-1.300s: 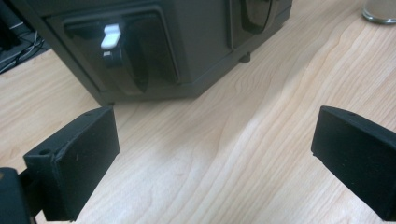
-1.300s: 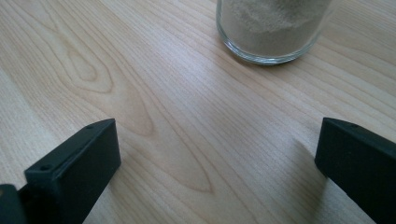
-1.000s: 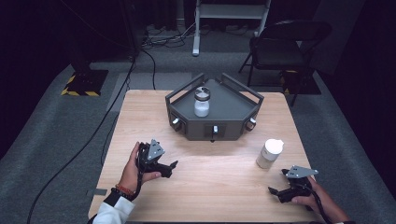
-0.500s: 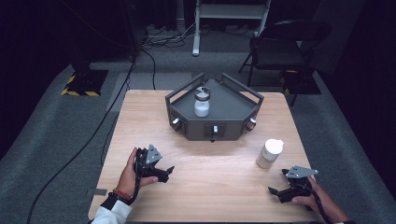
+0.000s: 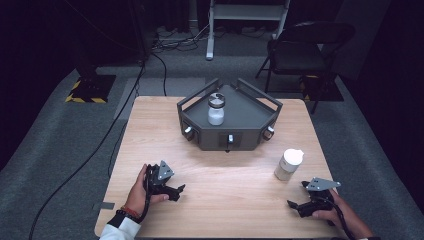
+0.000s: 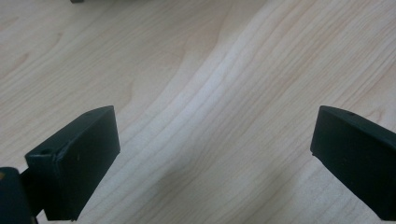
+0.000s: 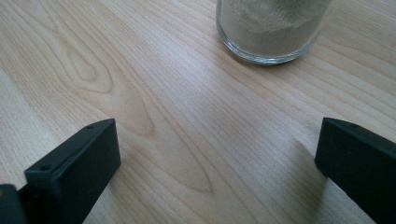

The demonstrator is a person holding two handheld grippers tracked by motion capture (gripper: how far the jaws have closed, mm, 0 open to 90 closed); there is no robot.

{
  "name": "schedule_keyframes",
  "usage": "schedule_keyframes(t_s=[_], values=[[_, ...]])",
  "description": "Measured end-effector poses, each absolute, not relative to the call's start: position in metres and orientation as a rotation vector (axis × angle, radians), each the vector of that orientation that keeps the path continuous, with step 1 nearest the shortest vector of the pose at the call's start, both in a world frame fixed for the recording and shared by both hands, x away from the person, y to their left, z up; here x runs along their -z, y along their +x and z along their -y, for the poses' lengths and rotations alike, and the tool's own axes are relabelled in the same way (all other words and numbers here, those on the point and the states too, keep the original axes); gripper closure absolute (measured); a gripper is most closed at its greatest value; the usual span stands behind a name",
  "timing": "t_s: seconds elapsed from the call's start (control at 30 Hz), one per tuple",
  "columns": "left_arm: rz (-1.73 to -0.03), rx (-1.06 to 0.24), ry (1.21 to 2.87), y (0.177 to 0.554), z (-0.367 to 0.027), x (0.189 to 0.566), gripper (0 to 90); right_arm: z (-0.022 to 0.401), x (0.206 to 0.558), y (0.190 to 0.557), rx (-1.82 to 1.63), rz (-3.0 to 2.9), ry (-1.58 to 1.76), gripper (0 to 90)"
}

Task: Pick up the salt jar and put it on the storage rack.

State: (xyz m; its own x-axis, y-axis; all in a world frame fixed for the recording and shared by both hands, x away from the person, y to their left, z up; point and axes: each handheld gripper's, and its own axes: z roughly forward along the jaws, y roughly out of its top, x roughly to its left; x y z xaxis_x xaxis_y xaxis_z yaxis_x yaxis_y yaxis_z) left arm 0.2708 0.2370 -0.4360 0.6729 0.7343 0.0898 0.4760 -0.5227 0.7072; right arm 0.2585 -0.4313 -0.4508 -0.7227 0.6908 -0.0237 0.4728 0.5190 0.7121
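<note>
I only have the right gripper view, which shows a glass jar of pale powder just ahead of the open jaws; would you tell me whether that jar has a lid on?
Observer: Yes, the jar on the table wears a white lid, seen from the high view.
Operator: Thank you. Is there another jar anywhere?
Observer: Yes, a second jar with a dark lid stands upright on the dark grey stand at the table's far side.
Operator: And where is the left gripper?
Observer: The left gripper rests low over bare wood near the table's front left, its jaws wide open with nothing between them.
</note>
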Motion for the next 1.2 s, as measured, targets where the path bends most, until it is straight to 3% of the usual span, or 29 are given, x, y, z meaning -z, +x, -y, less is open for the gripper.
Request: schedule_keyframes(t_s=[0.6, 1.2], values=[[-0.955, -0.438, 2.265, 0.282, -0.235, 0.446, 1.1, 0.432, 0.451, 0.258, -1.015, -2.46, 0.972, 0.0], [-0.949, -0.38, 2.209, 0.286, -0.249, 0.456, 0.0, 0.432, 0.451, 0.257, -1.015, -2.462, 0.968, 0.0]])
